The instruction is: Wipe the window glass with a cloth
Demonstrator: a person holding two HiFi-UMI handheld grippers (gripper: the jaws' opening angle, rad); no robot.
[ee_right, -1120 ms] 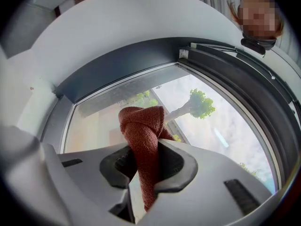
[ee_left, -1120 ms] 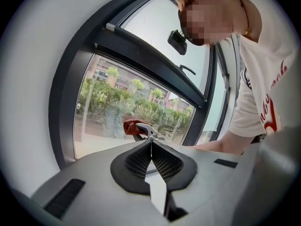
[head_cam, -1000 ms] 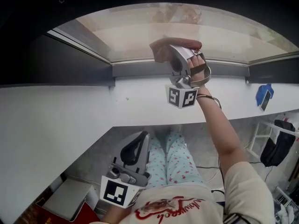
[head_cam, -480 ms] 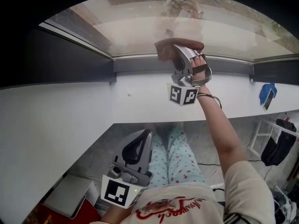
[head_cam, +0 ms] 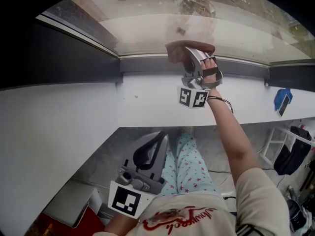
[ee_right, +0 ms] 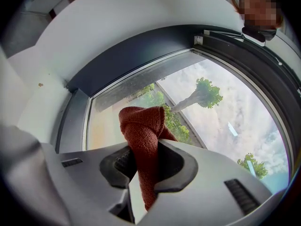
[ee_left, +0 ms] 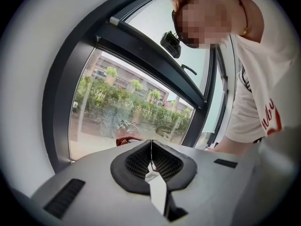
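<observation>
My right gripper [head_cam: 186, 50] is raised to the bottom edge of the window glass [head_cam: 142, 31], shut on a rust-red cloth [head_cam: 176, 52]. In the right gripper view the cloth [ee_right: 143, 131] bulges out between the jaws toward the glass [ee_right: 207, 107]. My left gripper [head_cam: 160, 136] hangs low near the person's lap, jaws shut with nothing between them; from its own view the left gripper [ee_left: 151, 142] faces the window [ee_left: 117, 112] from a distance.
A dark window frame [head_cam: 147, 68] runs under the glass, above a white sill wall [head_cam: 74, 117]. A blue object [head_cam: 280, 100] hangs at the right. A red and grey box [head_cam: 74, 210] lies on the floor at lower left.
The view has tilted up, showing more glass. The right gripper with the cloth stays at the glass's lower edge. The left gripper has edged slightly right and up.
</observation>
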